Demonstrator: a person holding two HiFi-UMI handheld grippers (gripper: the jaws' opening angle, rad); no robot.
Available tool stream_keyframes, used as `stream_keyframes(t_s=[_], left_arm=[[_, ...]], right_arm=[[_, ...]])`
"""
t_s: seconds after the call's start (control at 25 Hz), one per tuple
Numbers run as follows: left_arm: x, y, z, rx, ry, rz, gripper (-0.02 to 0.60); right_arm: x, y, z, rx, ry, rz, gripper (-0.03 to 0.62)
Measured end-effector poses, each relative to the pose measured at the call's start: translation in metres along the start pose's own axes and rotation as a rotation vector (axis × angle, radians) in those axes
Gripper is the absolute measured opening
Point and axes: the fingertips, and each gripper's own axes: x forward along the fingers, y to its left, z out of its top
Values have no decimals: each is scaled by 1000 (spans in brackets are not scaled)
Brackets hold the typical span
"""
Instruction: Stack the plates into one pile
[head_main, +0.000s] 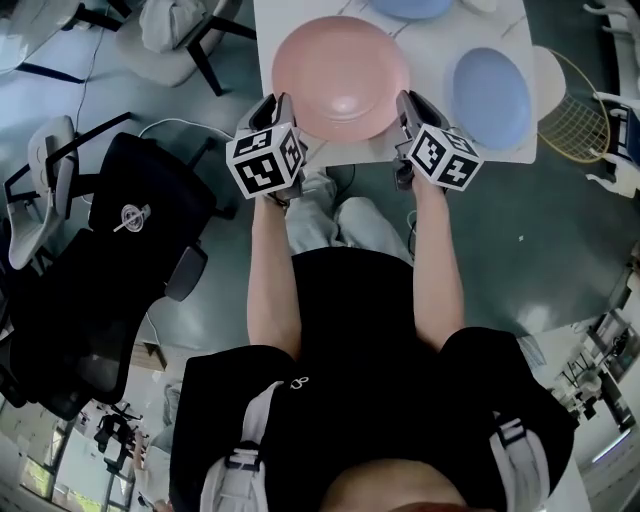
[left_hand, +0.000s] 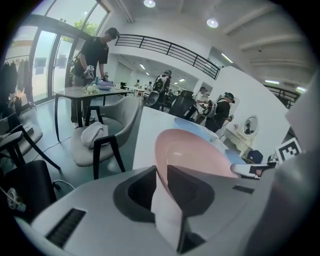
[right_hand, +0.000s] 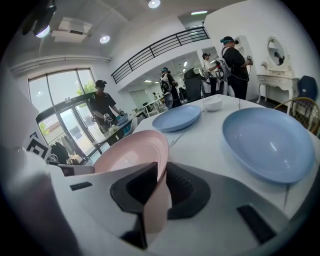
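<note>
Pinching pink plate (head_main: 340, 78) rims, far blue plate (head_main: 410, 8) cut off

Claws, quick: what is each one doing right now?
Left claw: closed on the pink plate's rim.
Right claw: closed on the same plate's opposite rim.

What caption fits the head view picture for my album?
The left gripper and right gripper grip the pink plate by opposite edges at the white table, a blue plate beside it.
</note>
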Motion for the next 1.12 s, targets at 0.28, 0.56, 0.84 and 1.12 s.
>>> stream_keyframes(t_s=[0.28, 0.56, 0.84, 1.12], left_arm=[[20, -48, 27, 91, -6, -80, 84], [57, -143, 43, 184, 17, -168, 84], [93, -237, 28, 241, 63, -208, 91], [124, -303, 0, 267, 99, -184, 89]], right_arm=[[-23, -34, 29, 54, -92, -58, 63], [-59, -114, 59, 104, -143, -145, 66], [-89, -206, 77, 127, -144, -199, 64], [-107, -281, 78, 85, -79, -235, 71]])
